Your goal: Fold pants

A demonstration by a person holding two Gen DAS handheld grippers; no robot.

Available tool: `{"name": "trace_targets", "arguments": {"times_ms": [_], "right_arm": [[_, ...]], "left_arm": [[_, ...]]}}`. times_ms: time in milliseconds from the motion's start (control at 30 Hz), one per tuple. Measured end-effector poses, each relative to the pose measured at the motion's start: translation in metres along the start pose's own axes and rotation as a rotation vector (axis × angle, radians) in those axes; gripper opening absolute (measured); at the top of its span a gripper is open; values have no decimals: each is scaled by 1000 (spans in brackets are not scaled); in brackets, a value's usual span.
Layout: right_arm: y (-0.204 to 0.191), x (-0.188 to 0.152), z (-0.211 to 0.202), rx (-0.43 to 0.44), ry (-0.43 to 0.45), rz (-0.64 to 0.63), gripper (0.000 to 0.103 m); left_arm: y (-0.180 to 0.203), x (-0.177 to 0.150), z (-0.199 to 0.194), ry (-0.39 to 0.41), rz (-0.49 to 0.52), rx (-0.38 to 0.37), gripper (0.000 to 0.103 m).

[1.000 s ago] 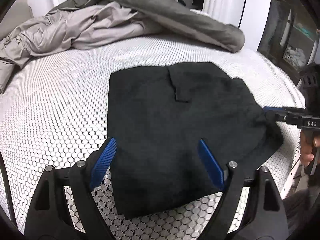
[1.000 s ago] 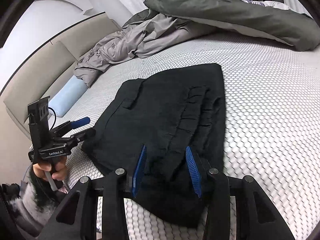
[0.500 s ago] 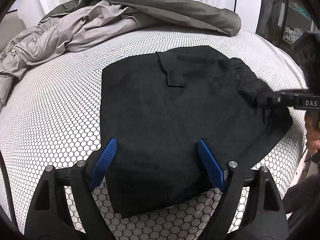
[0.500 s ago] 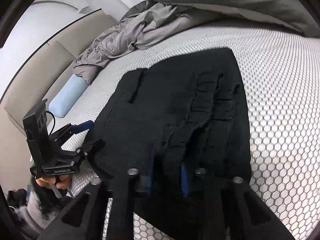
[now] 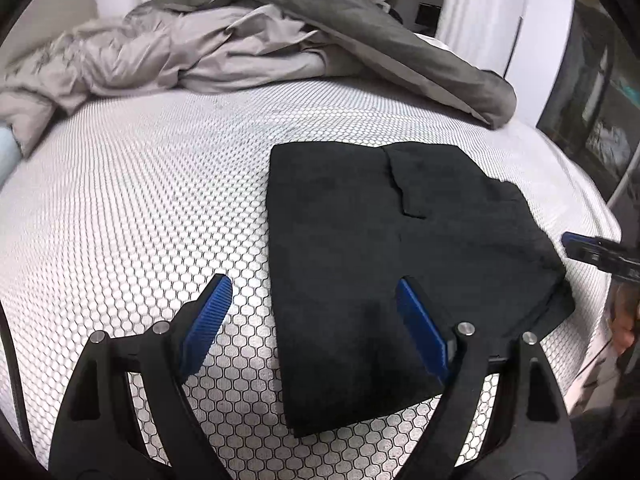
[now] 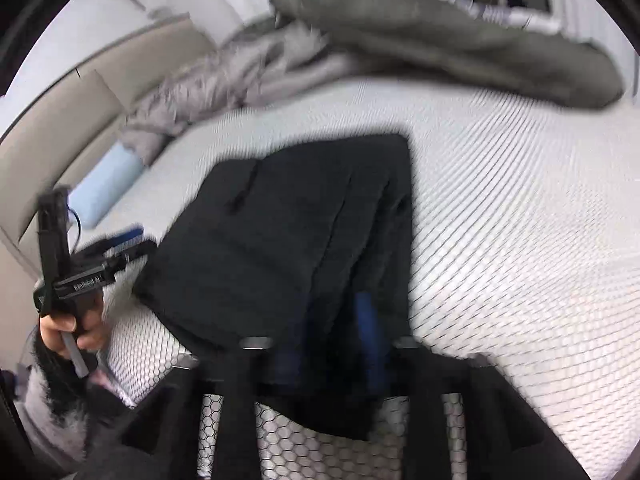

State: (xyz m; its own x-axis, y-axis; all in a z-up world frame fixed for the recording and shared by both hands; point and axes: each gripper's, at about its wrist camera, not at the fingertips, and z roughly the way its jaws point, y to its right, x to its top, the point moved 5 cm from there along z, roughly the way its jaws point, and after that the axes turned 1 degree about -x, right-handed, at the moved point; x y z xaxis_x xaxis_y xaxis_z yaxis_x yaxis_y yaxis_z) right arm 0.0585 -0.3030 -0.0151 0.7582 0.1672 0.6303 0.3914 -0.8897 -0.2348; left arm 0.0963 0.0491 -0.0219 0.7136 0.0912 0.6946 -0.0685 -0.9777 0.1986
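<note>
A: What is recorded of the left tool (image 5: 310,320)?

B: It is seen spread wide with nothing gripped. One blue pad (image 5: 206,322) is placed over the bare mattress (image 5: 140,208), the other over the near edge of the pants (image 5: 400,248).

A: And the right tool (image 6: 330,338)?

B: Its jaws have just been opening. The pants are found beneath and between its blurred pads; no pinch on the cloth is seen.

A: Where are the pants located?

B: They are laid folded and flat on the honeycomb-patterned mattress, toward its near side. Farther back, a rumpled grey duvet (image 5: 280,44) is noted, and a pale blue pillow (image 6: 106,186) by the headboard (image 6: 60,128).
</note>
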Motion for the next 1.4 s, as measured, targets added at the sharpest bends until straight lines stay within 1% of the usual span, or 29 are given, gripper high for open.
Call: {"name": "trace_targets", "arguments": {"times_ms": [33, 67, 133, 167, 200, 233, 267, 300, 333, 367, 400, 433, 467, 500, 533, 633, 667, 700, 733, 767, 800, 867, 900, 933, 1000, 1067, 1133, 1267, 1400], "right_arm": [[6, 1, -2, 2, 18, 31, 71], [10, 1, 0, 13, 9, 56, 70], [16, -5, 21, 20, -51, 99, 70], [17, -8, 32, 43, -75, 118, 68], [17, -8, 39, 70, -86, 135, 57], [17, -8, 45, 94, -98, 160, 49], [15, -5, 50, 91, -93, 169, 43], [9, 2, 50, 87, -65, 146, 31], [4, 8, 45, 84, -31, 123, 28], [-3, 14, 40, 85, 8, 103, 27], [-3, 19, 39, 81, 22, 93, 27], [-6, 22, 42, 58, 17, 84, 27], [-7, 23, 48, 24, 0, 77, 28], [-4, 20, 57, -31, -35, 61, 35], [-1, 16, 65, -62, -67, 51, 42], [-4, 16, 64, -63, -60, 72, 54], [-7, 16, 59, -65, -50, 60, 59], [-9, 16, 54, -71, -31, 44, 74], [-13, 17, 45, -84, 7, 25, 88], [-15, 18, 38, -85, 37, 17, 90], [-16, 18, 31, -81, 67, 14, 92], [-25, 19, 16, -52, 119, 13, 100], [-24, 18, 7, -46, 138, 11, 103], [-24, 14, -6, -47, 152, 6, 103], [-32, 10, -31, -50, 204, -32, 103], [-42, 8, -48, -30, 248, -63, 103], [-45, -2, -61, -18, 281, -84, 103], [-52, -8, -54, -26, 310, -109, 103], [-52, -10, -41, -85, 300, -126, 103]], "left_arm": [[-4, -1, 4, -18, -26, -5, 82], [-8, -3, 9, -39, -54, -11, 82], [-12, -9, 22, -107, -105, -44, 80], [-11, -12, 28, -138, -118, -69, 69], [-9, -13, 31, -150, -118, -86, 56], [-5, -12, 32, -152, -108, -96, 53], [-1, -8, 31, -137, -87, -72, 52], [3, -7, 28, -122, -64, -48, 48], [6, -5, 26, -105, -51, -30, 47], [8, -3, 24, -94, -43, -20, 47], [10, -2, 24, -88, -32, -7, 47], [12, -3, 25, -90, -18, 6, 47], [14, -3, 26, -94, -10, 15, 47], [16, -3, 27, -94, -7, 18, 47], [17, -4, 25, -90, 0, 24, 47], [19, -2, 18, -63, 25, 56, 48], [20, -1, 13, -40, 34, 71, 54], [20, -1, 4, -16, 41, 79, 64], [21, -1, -2, 10, 46, 84, 69], [23, 0, -13, 48, 52, 92, 80], [24, 1, -22, 76, 58, 98, 87], [29, 0, -41, 120, 63, 93, 91], [31, 1, -47, 130, 63, 86, 100], [33, -1, -57, 150, 61, 76, 103], [39, -3, -72, 195, 58, 64, 102], [46, -7, -84, 235, 56, 63, 102], [49, -11, -91, 259, 59, 66, 102], [57, -12, -95, 263, 56, 64, 102], [59, -8, -83, 248, 35, 29, 102]]}}
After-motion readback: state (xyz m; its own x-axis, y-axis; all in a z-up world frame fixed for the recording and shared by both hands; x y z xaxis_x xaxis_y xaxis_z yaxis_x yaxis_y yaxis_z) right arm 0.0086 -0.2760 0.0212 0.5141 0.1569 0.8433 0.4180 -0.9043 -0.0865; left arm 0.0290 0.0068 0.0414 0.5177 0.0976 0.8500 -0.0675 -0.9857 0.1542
